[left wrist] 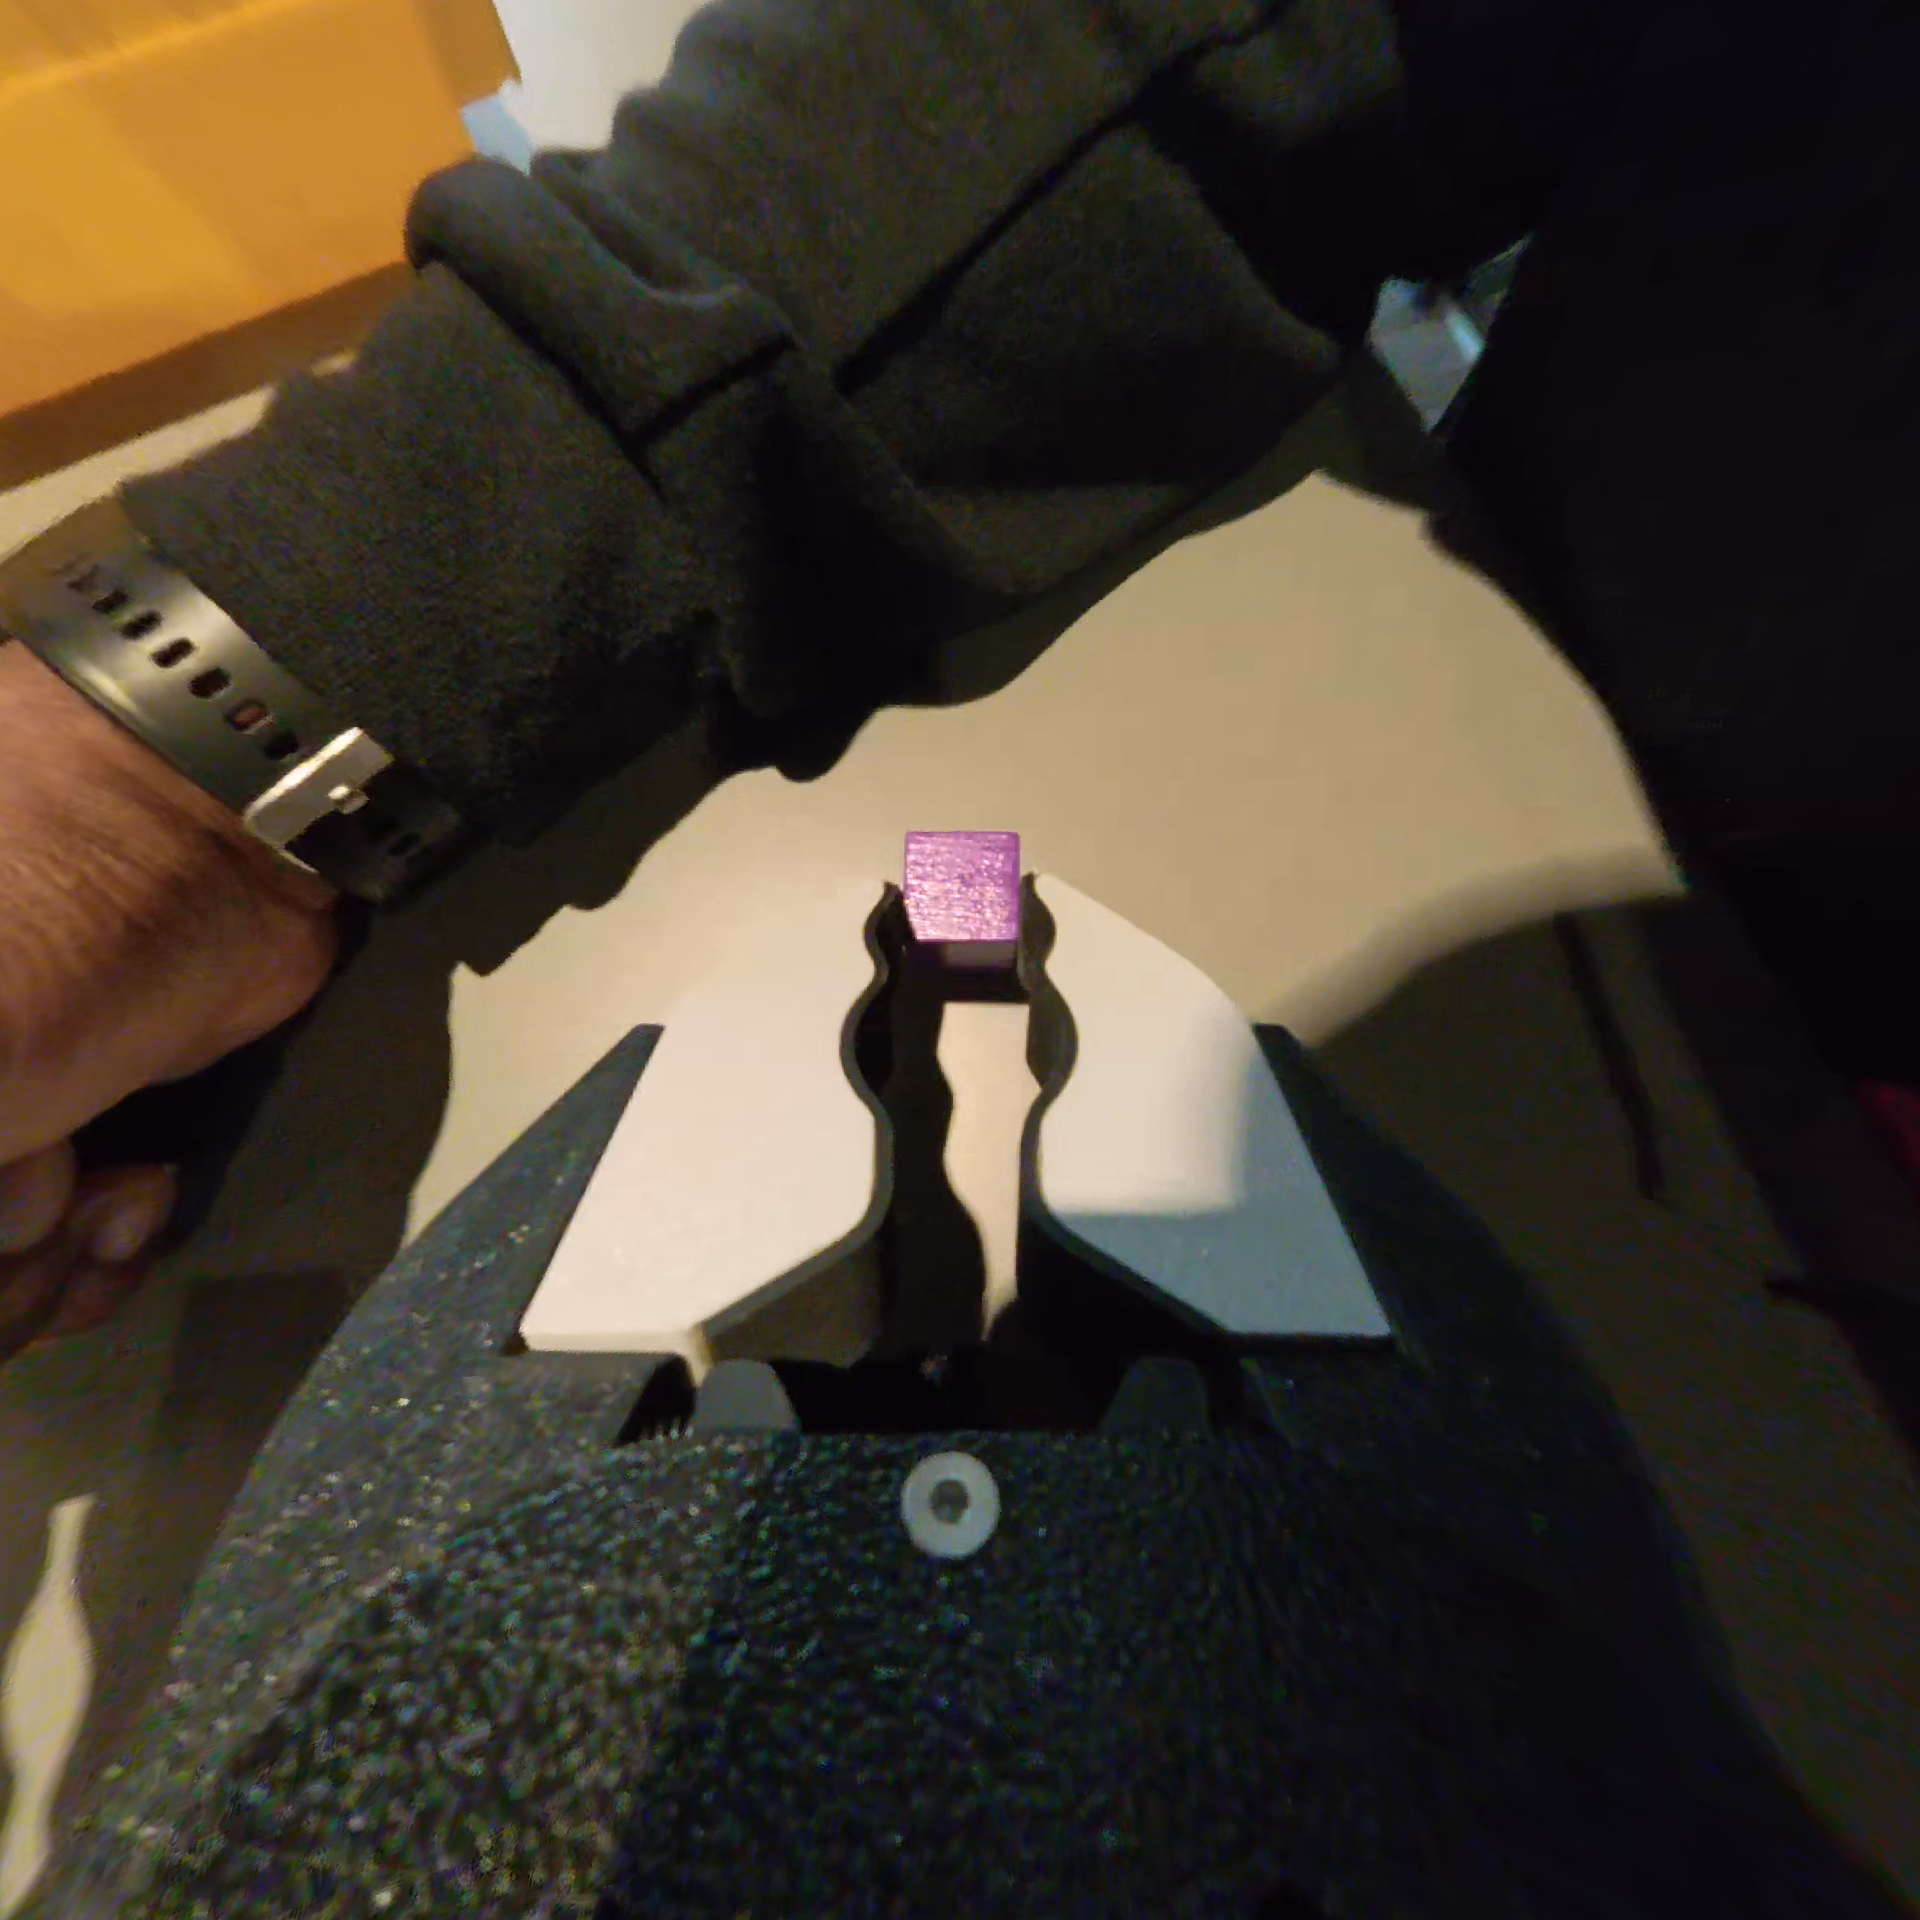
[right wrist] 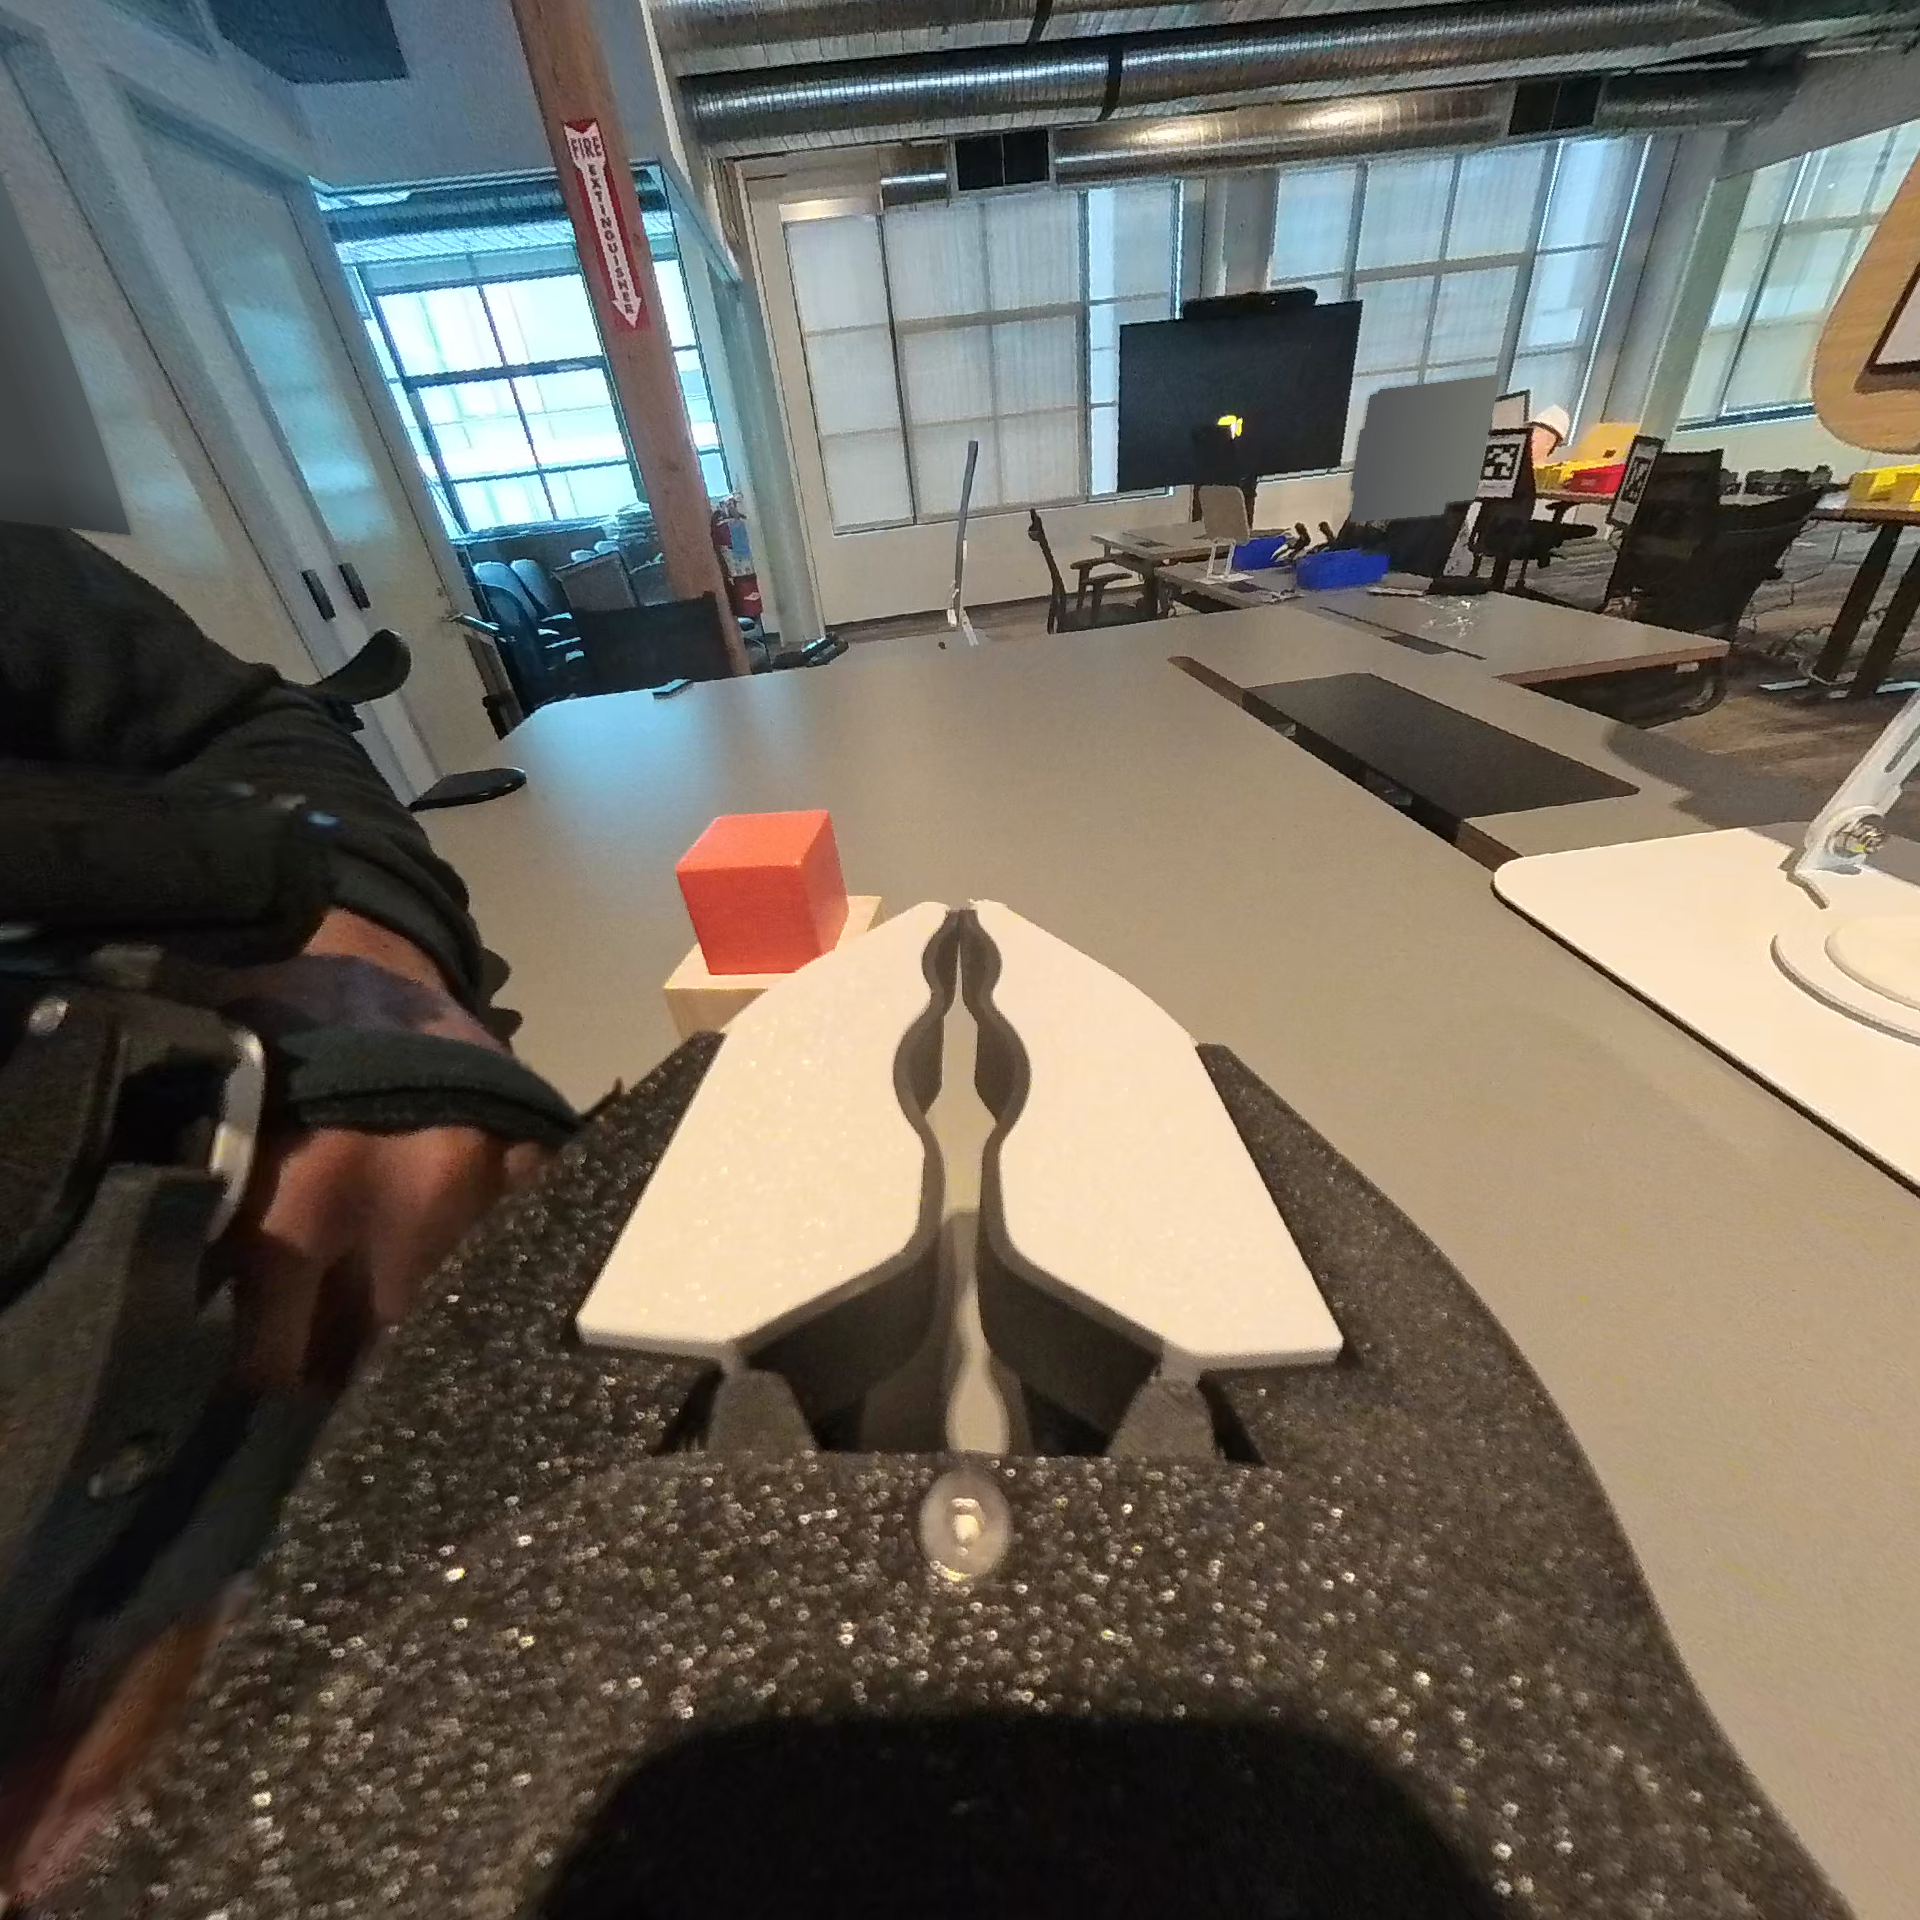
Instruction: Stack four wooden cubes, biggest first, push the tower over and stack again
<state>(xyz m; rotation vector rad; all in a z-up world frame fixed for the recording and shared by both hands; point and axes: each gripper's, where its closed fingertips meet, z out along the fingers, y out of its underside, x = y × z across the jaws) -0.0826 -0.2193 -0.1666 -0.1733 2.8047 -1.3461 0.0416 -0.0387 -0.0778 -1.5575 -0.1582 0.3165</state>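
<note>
**Three cubes in sight: one purple in the left tongs, two stacked on the table**

Three cubes show across the two views, one of each colour. A small purple cube [left wrist: 959, 896] sits pinched between the tips of the left gripper [left wrist: 961, 920], its two white fingers [left wrist: 758, 1132] narrowed onto the cube's sides, held clear above the pale table surface [left wrist: 1195, 748]. Past it a dark-sleeved arm [left wrist: 727, 416] with one black wristwatch strap [left wrist: 223, 717] crosses the left wrist view.

In the right wrist view, one red cube [right wrist: 764, 890] rests on top of one larger pale wooden cube [right wrist: 707, 1003], the pair standing on the grey table [right wrist: 1143, 790]. The right gripper [right wrist: 964, 914] holds nothing; its two white fingers [right wrist: 821, 1132] are drawn together, tips all but touching. The two-cube stack lies just left of those tips and slightly beyond them, the lower cube partly hidden behind the left-hand finger. A white board [right wrist: 1662, 935] lies well off to the right on the same table.
</note>
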